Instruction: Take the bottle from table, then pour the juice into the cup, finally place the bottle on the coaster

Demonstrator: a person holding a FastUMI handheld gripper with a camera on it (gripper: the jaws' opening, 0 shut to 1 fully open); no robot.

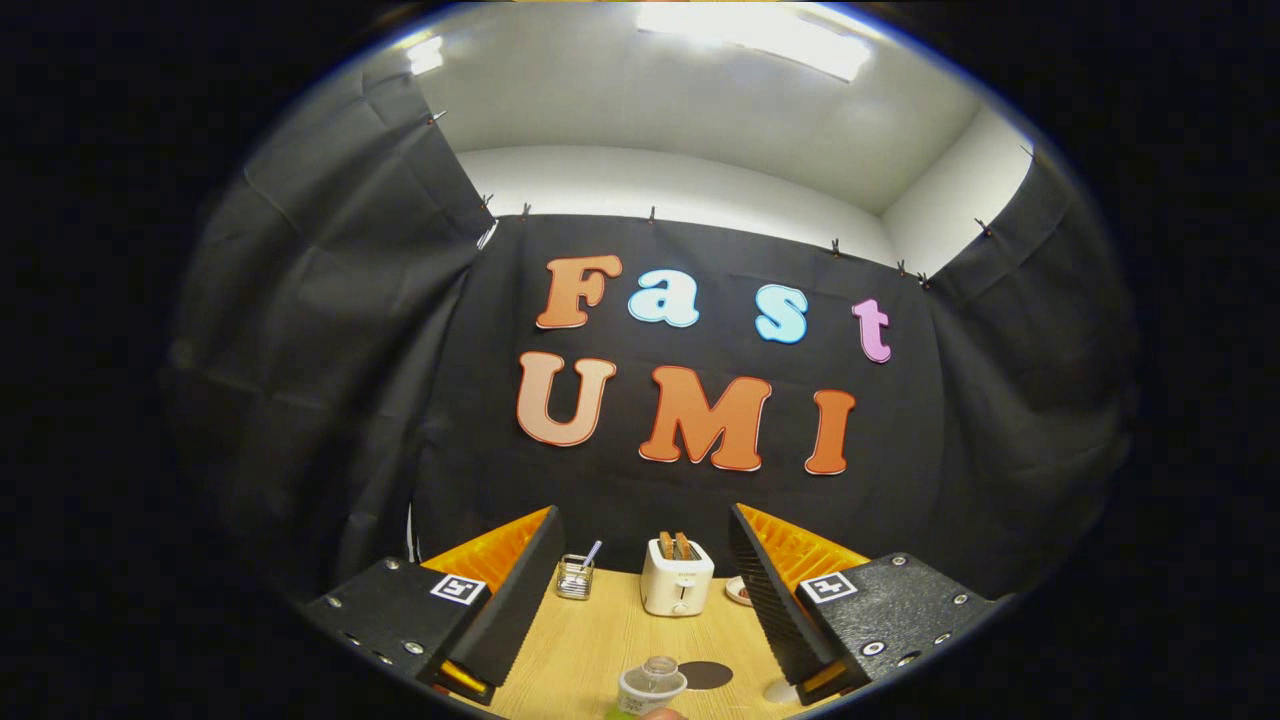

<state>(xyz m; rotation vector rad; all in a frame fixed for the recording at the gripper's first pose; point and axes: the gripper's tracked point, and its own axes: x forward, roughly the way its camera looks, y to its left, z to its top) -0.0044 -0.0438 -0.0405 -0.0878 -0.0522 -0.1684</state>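
Gripper (640, 590): fingers (520, 590) spread wide, nothing between them, matt black ribbed pads, glossy orange plastic backs, textured black mounts with metal screws. Table (600, 640) is light wood-grain, smooth, satin finish. Bottle (650, 685) clear glossy plastic, paper-like white label. Coaster (706, 675) dark, flat, matt. Toaster (677, 580) smooth white plastic, slight sheen. Small holder (574, 578) shiny wire metal. Wall (320, 400) is matt black creased cloth.

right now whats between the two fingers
In the gripper view the open gripper has bare table between its fingers, with the bottle low in the gap beside the dark coaster.
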